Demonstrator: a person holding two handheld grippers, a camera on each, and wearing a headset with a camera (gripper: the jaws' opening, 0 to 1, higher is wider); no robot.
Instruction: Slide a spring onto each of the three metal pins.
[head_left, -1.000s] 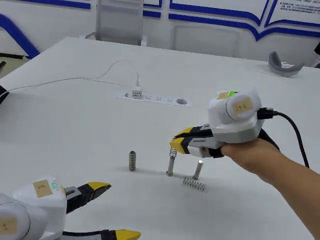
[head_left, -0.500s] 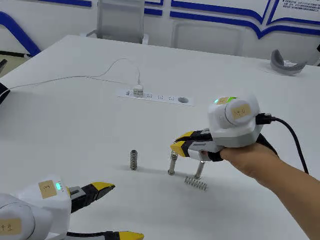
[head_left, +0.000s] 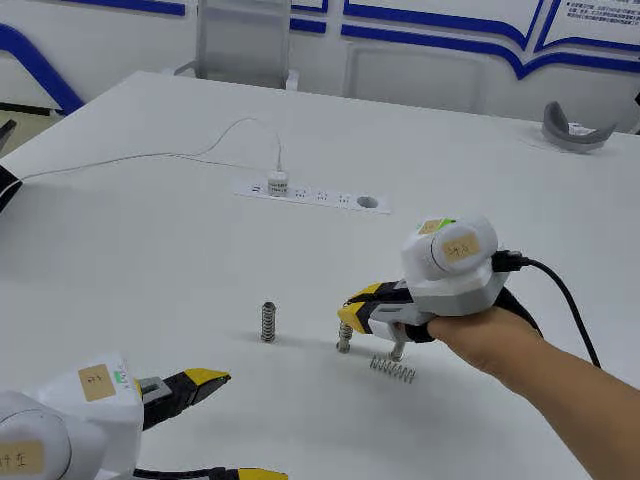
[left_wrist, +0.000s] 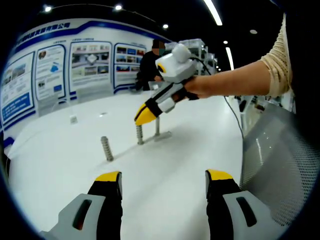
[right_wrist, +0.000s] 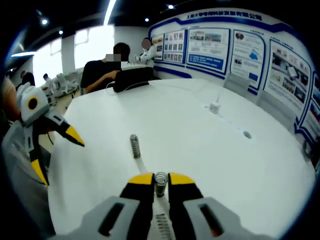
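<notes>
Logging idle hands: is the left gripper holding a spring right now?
No, the left gripper has its fingers wide apart with nothing between them in the left gripper view.

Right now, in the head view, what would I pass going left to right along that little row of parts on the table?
The first pin, already wearing a spring → second pin, with the gripped spring in the right gripper → loose spring lying flat → hand holding that gripper.
</notes>
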